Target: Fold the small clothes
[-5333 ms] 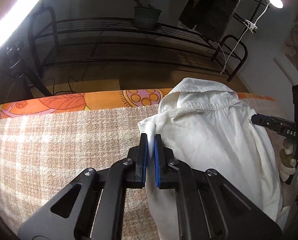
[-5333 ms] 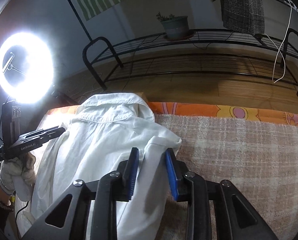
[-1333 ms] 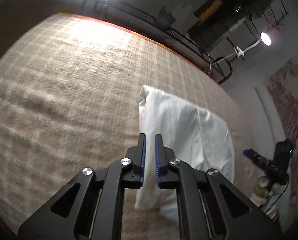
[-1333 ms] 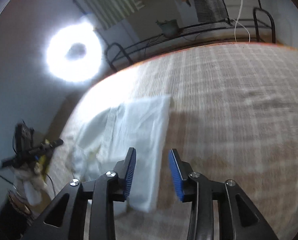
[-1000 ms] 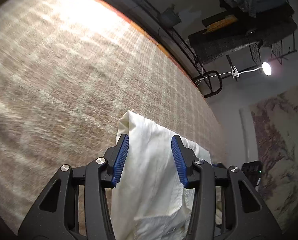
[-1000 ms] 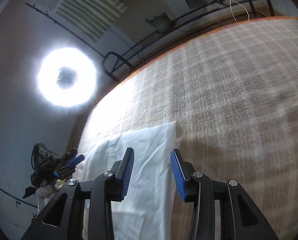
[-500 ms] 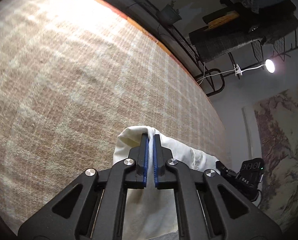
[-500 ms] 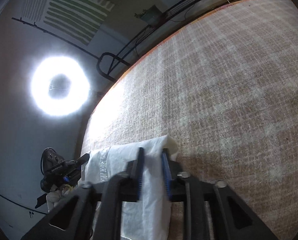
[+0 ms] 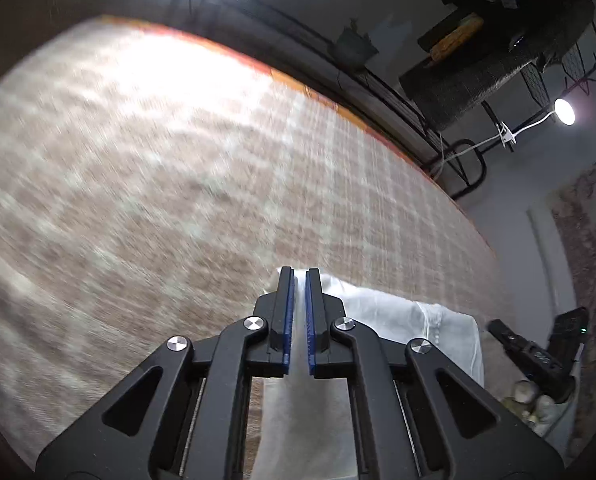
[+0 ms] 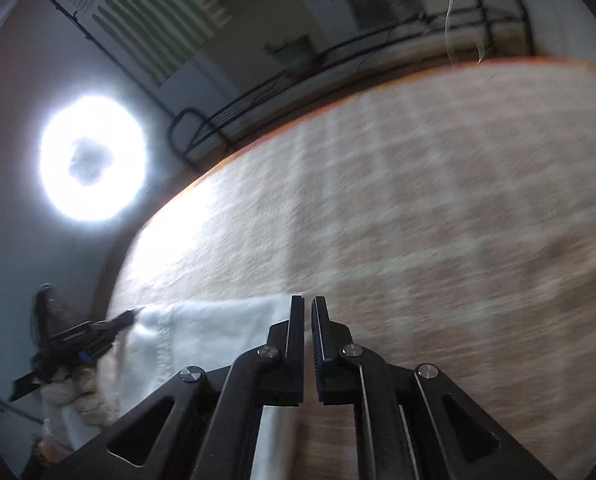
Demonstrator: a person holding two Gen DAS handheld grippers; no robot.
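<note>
A white shirt [image 9: 398,320], partly folded, lies on a beige checked blanket [image 9: 138,160]. My left gripper [image 9: 299,276] is shut on the shirt's left corner, with cloth pinched between its blue pads. In the right wrist view the shirt [image 10: 218,328] stretches leftward from my right gripper [image 10: 308,304]. That gripper pinches the other corner, and its jaws are easing open a little with cloth still between them. Each view also shows the other gripper at the frame's edge, the right gripper [image 9: 538,356] and the left gripper [image 10: 86,336], which is held by a gloved hand [image 10: 78,396].
The blanket [image 10: 418,200] spreads wide beyond the shirt to an orange edge [image 9: 338,104]. Past that stand a black metal rack [image 10: 338,60] with a potted plant [image 9: 354,46], a ring light [image 10: 92,158] and a clip lamp [image 9: 564,112].
Both grippers were open over the shirt's corners a second ago and have since closed on them. The left one has risen slightly and rolled, and both views now blur with motion.
</note>
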